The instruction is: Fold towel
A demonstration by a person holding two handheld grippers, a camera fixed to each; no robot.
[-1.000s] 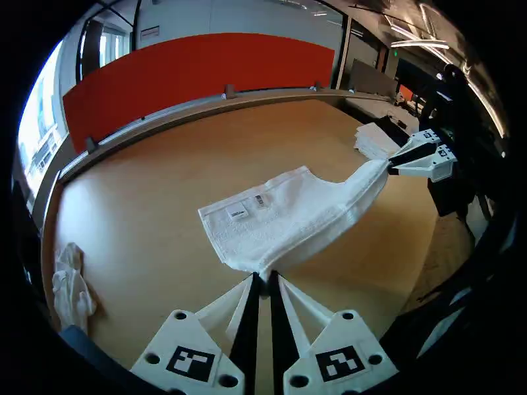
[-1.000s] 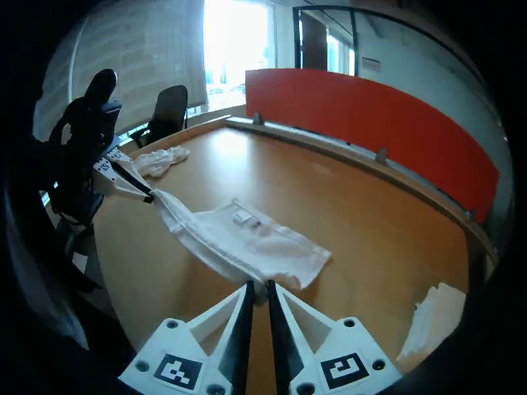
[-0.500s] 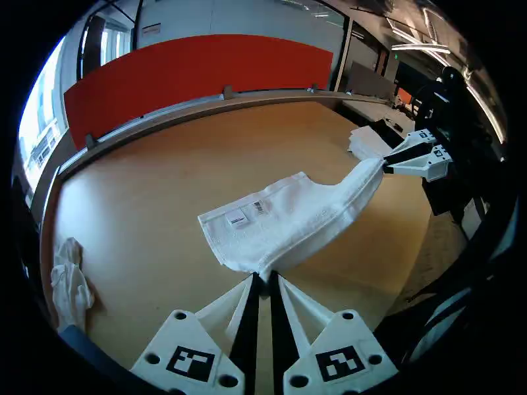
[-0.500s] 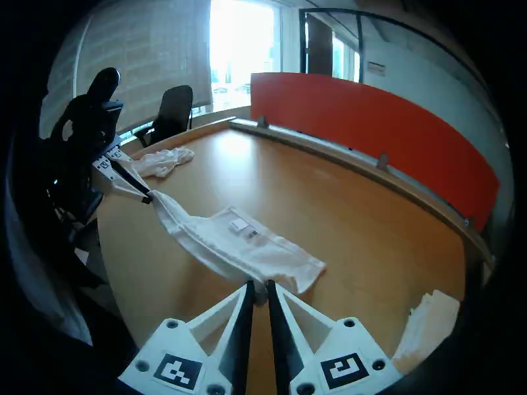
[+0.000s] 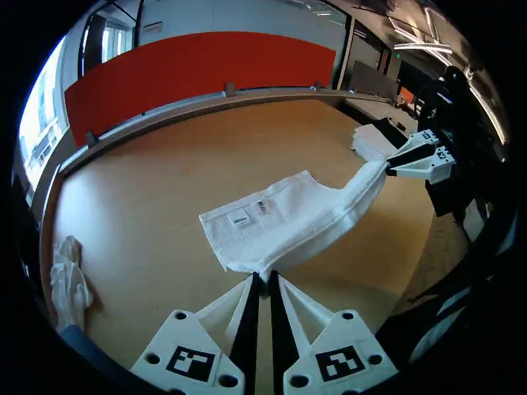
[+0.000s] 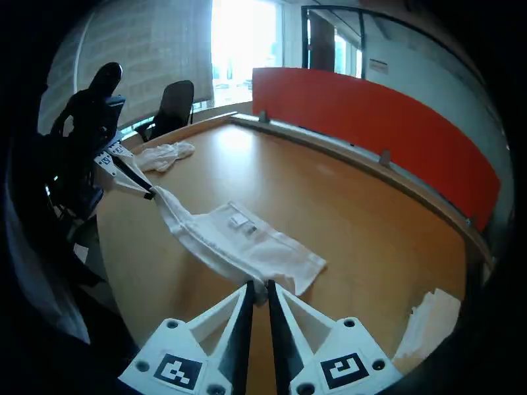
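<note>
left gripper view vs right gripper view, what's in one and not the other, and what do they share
Left gripper view: ceiling light strips up at the right.

Right gripper view: a dark office chair at the table's far end, with a pale window blind behind it.

Both: the white towel stretched between the left gripper and the right gripper, each shut on a corner; the wooden table; the red partition; a crumpled cloth; and a stack of folded towels.
</note>
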